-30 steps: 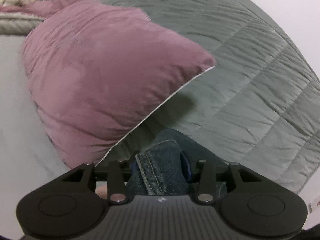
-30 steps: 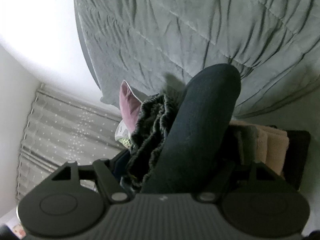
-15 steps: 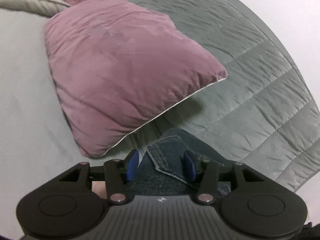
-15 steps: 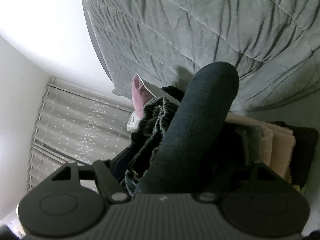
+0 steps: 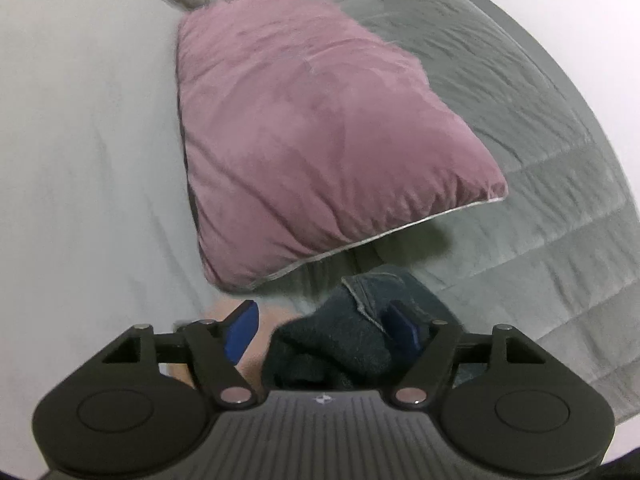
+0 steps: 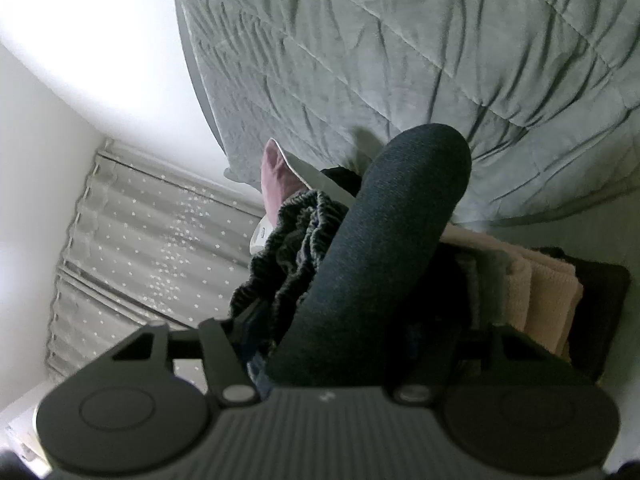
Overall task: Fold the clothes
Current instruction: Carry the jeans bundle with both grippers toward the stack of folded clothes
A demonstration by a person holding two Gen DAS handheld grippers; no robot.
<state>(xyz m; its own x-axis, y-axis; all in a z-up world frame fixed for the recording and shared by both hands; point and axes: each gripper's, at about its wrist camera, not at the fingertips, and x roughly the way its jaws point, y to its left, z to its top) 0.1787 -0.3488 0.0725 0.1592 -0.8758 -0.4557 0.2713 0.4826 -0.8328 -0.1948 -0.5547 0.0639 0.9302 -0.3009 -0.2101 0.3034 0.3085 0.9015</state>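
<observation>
Left gripper (image 5: 318, 330) was spread wide, blue pads clear of the jeans (image 5: 352, 332) bunched low centre, below the pink pillow (image 5: 320, 136). Right gripper (image 6: 332, 344): fingertips hidden behind the denim roll, so grip unclear. Likely mid-fold; next, left regrips the hem.

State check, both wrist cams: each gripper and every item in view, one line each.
left gripper: jaws open, denim lying loose between them
right gripper: jaws hidden by cloth, open or shut unclear
jeans: bunched, draped over the right gripper
pink pillow: lying on the bed, one corner over the quilt
grey quilt: spread out, wrinkled
folded towels: stacked
curtain: drawn shut
</observation>
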